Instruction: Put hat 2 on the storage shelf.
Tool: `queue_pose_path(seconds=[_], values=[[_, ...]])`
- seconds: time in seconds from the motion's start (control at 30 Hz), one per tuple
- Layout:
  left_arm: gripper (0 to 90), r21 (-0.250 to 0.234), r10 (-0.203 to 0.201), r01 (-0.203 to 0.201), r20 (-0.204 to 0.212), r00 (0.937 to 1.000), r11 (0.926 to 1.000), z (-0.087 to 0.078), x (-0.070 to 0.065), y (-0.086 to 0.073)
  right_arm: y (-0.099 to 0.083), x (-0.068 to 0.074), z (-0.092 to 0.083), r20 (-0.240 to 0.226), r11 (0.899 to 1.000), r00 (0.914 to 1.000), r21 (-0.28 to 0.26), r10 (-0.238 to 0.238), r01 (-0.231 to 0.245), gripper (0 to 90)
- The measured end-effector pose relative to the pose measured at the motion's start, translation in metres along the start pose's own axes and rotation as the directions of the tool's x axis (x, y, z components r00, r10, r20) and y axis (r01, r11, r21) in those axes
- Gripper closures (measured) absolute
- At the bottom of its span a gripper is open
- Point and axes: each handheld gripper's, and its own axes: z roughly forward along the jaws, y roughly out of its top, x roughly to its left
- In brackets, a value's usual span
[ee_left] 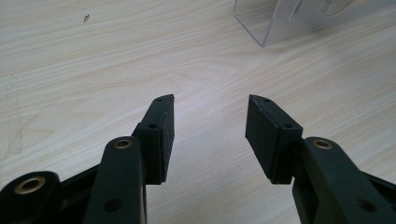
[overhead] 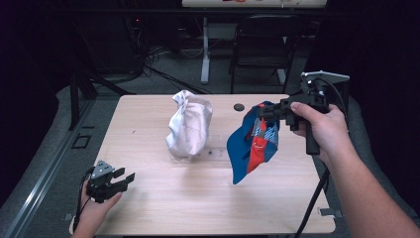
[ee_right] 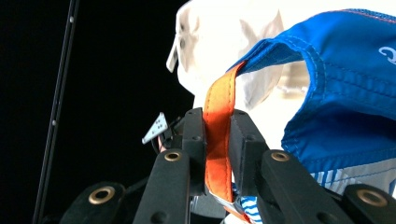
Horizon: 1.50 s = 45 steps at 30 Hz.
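Wooden table [overhead: 148,208] in dark room | left gripper [overhead: 120,179] rests low, jaws apart, empty, clear plastic stand [ee_left: 299,21] beyond | right gripper [overhead: 263,113] clamps orange strap [ee_right: 218,140], blue garment [overhead: 252,144] hanging below it for lifting clear | white cloth [overhead: 189,124] bunched beyond its jaws

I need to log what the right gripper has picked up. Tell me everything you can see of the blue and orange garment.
The blue and orange garment looks like thin, shiny synthetic cloth with stitched hems, plus white-and-blue striped patches. It hangs crumpled and lifted off the table, dangling from the right gripper, whose jaws are shut on an orange strap sewn to its blue edge. It hangs right of the white cloth bundle, apart from it. Nothing else touches it.
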Motion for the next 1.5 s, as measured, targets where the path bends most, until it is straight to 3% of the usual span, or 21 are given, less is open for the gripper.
queue_pose_path(seconds=[0.3,0.67,0.77,0.87,1.17,1.5], values=[[52.6,0.002,0.001,-0.001,0.001,1.0,1.0,0.0,0.0,0.0,0.023,0.006,-0.007,0.037,0.998,0.9993,-0.055,0.007,-0.005,78.4],[52.6,0.013,0.006,-0.006,0.004,1.0,0.9999,0.001,0.002,0.0,0.049,0.0,0.002,0.086,0.994,0.9956,-0.106,0.039,-0.03,78.4],[52.6,0.029,0.008,-0.008,0.003,1.0,0.9995,0.0,0.003,0.0,0.053,-0.003,0.006,0.097,0.994,0.9943,-0.102,0.044,-0.034,78.4],[52.6,0.01,-0.002,0.002,0.0,1.0,0.9999,0.001,0.003,-0.001,0.057,-0.004,0.01,0.094,0.994,0.9944,-0.105,0.048,-0.038,78.3],[52.6,0.028,0.004,-0.004,0.003,1.0,0.9996,0.001,0.004,0.0,0.064,-0.004,0.023,0.112,0.994,0.9922,-0.101,0.054,-0.043,78.4],[52.7,0.012,-0.002,0.002,0.001,1.0,0.9999,0.002,0.003,0.0,0.068,-0.007,0.032,0.126,0.994,0.9906,-0.097,0.053,-0.041,78.3]])
